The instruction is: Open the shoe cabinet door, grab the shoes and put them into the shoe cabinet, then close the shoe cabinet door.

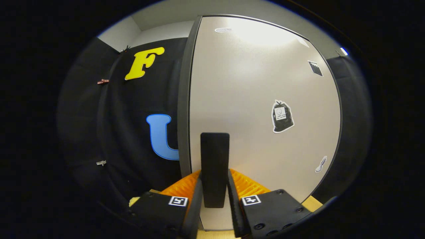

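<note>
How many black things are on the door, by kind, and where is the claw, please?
Handle: 1, clamped between the claw fingers
Black stickers: 2, a bag sticker and a corner sticker
Total: 3

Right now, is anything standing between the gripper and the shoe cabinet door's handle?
Nothing visible stands in the way. The black handle on the cabinet door already sits between the fingers of the gripper, which close against it from both sides.
</note>
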Demonstrator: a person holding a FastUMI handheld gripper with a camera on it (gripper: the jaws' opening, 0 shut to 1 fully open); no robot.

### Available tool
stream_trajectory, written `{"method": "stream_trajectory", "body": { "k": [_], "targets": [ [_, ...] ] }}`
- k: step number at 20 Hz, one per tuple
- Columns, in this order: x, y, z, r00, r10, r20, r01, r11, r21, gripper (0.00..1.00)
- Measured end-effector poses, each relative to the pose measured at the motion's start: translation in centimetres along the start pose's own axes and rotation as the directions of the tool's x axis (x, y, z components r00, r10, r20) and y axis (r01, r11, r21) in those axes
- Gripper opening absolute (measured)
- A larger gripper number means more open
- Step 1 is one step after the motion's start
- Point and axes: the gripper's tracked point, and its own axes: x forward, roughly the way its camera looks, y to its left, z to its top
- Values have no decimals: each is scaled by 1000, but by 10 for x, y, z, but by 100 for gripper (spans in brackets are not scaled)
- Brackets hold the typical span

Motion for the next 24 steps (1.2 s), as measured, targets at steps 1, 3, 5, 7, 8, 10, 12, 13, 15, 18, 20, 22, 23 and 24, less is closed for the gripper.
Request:
{"method": "stream_trajectory", "body": {
  "k": [1,3,5,7,8,10,12,13,15,18,20,22,23,24],
  "targets": [
    [-2,0,0,1000,0,-2,0,1000,4,39],
    [-4,4,-1,1000,1,-20,0,1000,9,30],
    [-8,2,-2,999,12,-41,-12,1000,2,21],
    [-18,2,-1,999,35,-42,-35,999,11,16],
    [-30,1,-1,998,47,-40,-46,999,13,16],
    [-51,-2,0,997,75,-34,-75,997,21,16],
    [-76,-8,3,995,96,-24,-95,995,27,16],
    [-92,-14,3,994,106,-23,-105,994,32,16],
    [-119,-30,4,992,122,-15,-122,991,48,15],
    [-152,-53,6,990,139,-11,-139,989,60,15],
    [-171,-69,7,989,147,-13,-146,987,65,15],
    [-185,-89,7,990,143,-17,-141,987,76,15],
    [-192,-98,6,990,138,-21,-136,987,83,15],
    [-199,-106,6,992,128,-20,-126,988,86,15]
  ]
}}
